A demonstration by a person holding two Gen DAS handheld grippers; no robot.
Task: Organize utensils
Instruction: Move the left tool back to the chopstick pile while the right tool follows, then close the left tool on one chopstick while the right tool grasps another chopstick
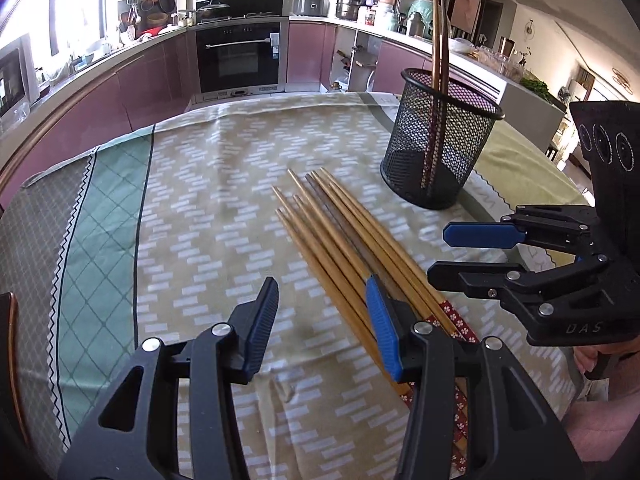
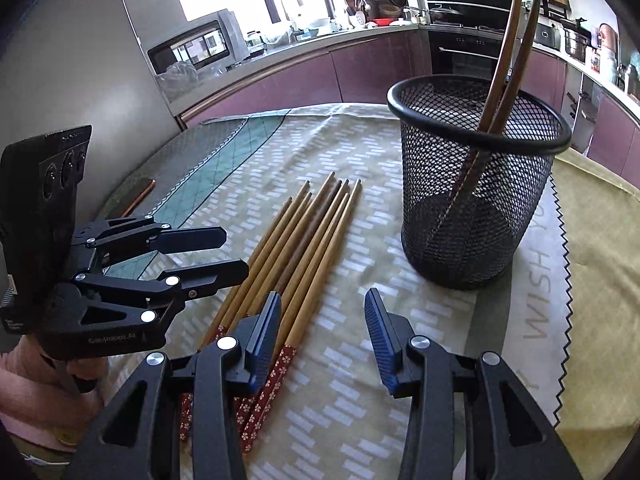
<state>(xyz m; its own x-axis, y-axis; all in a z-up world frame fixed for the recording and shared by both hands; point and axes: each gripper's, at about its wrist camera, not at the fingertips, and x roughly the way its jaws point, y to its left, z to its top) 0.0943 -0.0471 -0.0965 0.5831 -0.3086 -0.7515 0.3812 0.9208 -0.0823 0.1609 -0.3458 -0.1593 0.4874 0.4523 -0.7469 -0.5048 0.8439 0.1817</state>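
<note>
Several wooden chopsticks [image 1: 340, 240] [image 2: 308, 232] with red flowered ends lie side by side on the tablecloth. A black mesh cup [image 1: 440, 144] [image 2: 476, 200] stands behind them with two darker chopsticks [image 2: 508, 60] leaning inside. My left gripper [image 1: 323, 292] [image 2: 236, 252] hangs open over the left side of the bundle, its right finger in front of the sticks. My right gripper [image 2: 322, 304] [image 1: 438, 254] is open over the bundle's right side, its left finger above the red ends. Neither gripper's pads press on anything.
The table wears a patterned cloth [image 1: 200, 220] with a yellow-green mat [image 2: 600, 280] under and beside the cup. A phone [image 2: 138, 198] lies near the far left table edge. A hand in a pink sleeve [image 1: 600, 364] holds the right gripper. Kitchen counters curve behind.
</note>
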